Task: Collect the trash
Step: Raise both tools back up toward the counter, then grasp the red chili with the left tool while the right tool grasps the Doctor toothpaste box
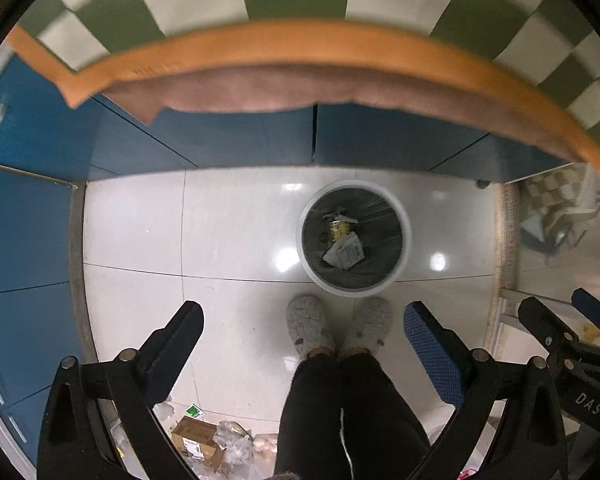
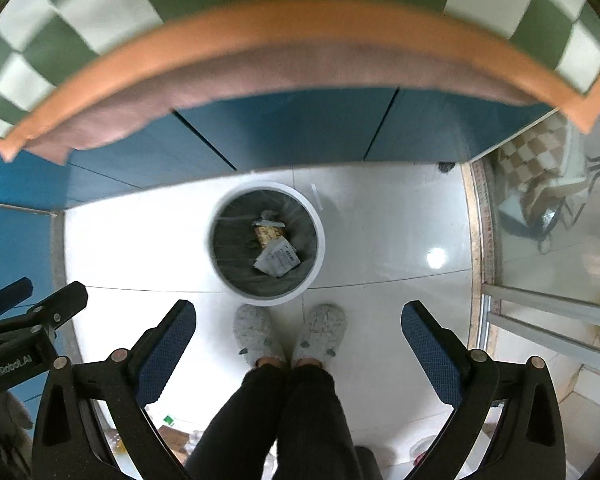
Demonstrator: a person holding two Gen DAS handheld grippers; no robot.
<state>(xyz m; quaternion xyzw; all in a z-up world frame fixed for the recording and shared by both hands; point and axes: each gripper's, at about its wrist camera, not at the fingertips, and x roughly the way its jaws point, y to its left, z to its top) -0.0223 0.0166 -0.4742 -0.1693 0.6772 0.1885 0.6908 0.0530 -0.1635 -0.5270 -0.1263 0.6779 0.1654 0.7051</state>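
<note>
With both left tongs (image 1: 304, 348) and right tongs (image 2: 298, 344) apart and empty above bin (image 1: 406, 216) holding 2 scraps, part done: floor litter (image 1: 204, 440) behind feet left.

Left gripper (image 1: 304, 312) gapes empty above the trash bin (image 1: 405, 216).

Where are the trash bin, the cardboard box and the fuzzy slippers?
trash bin (image 1: 406, 240): left wrist view, on its white rim.
cardboard box (image 1: 194, 434): left wrist view, on its brown top.
fuzzy slippers (image 2: 256, 334): right wrist view, on one slipper's top.
</note>
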